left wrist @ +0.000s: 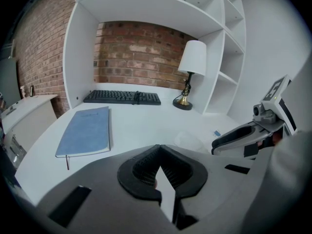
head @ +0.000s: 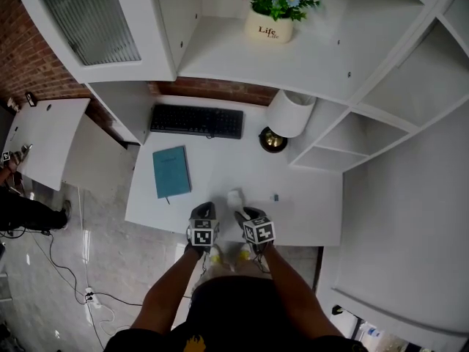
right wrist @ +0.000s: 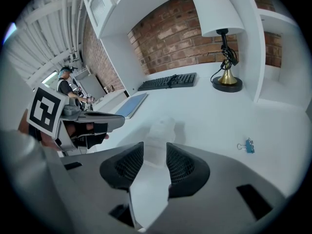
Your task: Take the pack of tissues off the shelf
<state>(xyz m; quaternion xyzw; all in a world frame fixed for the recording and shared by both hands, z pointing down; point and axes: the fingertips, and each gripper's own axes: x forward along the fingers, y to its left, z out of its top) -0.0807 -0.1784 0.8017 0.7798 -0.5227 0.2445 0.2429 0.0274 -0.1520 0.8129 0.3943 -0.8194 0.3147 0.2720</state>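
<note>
The white pack of tissues (head: 234, 196) lies on the white desk (head: 308, 211), near its front edge. My right gripper (head: 240, 213) points at it from just behind. In the right gripper view the pack (right wrist: 162, 128) reaches to the parted fingertips of that gripper (right wrist: 155, 150); I see no pad pressing on it. In the left gripper view the pack (left wrist: 189, 140) sits just ahead of the right gripper's tip (left wrist: 214, 147). My left gripper (head: 206, 207) hovers beside it on the left, jaws together and empty (left wrist: 159, 147).
A blue notebook (head: 171, 171) lies at the desk's left, a black keyboard (head: 196, 121) and a white lamp (head: 291, 112) at the back. A small blue binder clip (head: 275, 196) lies right of the pack. A potted plant (head: 270, 13) stands on the shelf above.
</note>
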